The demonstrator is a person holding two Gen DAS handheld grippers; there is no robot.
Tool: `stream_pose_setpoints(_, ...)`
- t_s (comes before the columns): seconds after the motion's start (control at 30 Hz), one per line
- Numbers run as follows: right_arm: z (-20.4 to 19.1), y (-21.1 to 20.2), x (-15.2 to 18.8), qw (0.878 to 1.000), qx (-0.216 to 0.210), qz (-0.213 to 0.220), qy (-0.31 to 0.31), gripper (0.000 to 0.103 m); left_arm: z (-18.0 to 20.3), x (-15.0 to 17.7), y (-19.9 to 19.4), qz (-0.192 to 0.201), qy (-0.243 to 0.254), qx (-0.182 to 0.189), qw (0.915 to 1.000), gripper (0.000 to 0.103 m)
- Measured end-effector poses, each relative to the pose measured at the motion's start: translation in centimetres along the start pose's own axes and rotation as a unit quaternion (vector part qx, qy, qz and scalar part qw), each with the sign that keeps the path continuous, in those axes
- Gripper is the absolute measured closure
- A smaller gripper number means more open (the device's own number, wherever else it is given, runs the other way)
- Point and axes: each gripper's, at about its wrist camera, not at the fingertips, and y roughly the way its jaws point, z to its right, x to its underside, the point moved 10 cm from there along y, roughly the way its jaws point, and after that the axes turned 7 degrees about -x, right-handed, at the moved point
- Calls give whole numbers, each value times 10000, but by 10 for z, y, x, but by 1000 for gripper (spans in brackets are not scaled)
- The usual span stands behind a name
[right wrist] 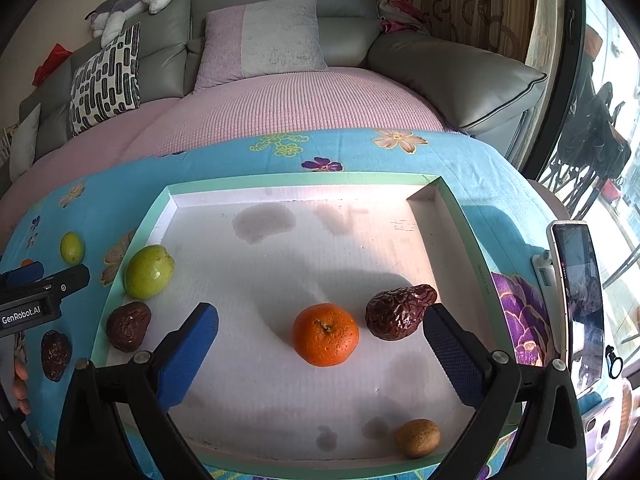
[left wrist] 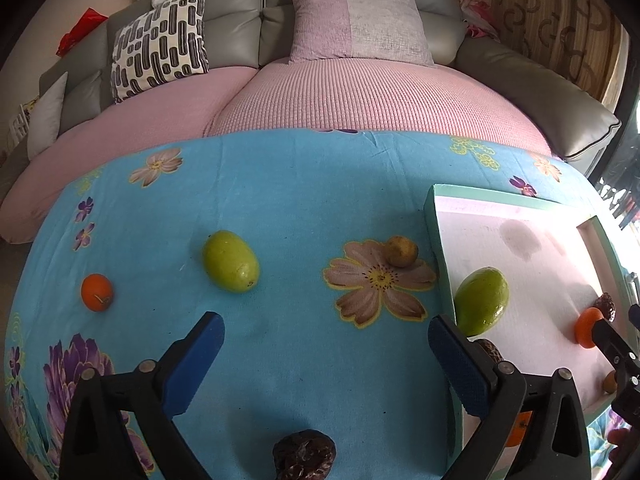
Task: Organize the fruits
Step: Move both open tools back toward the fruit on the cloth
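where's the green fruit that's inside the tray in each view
Left wrist view: the green fruit lies at right of centre, in the tray's near-left corner, just past the left gripper's right finger.
Right wrist view: the same fruit lies at left, against the tray's left wall.
Shared landmark: the dark wrinkled date right beside it, nearer the camera.

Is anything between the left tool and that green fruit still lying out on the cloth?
Nothing visible. The left tool is open above bare blue cloth, and the green fruit lies ahead, slightly left, unblocked.
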Motion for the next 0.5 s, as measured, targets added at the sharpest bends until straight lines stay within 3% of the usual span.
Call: stream_pose_setpoints(0.5, -17, -5, -8, 9994, -227, 257, 52, 1, -18, -1, -10, 110, 167, -131, 9997, 0)
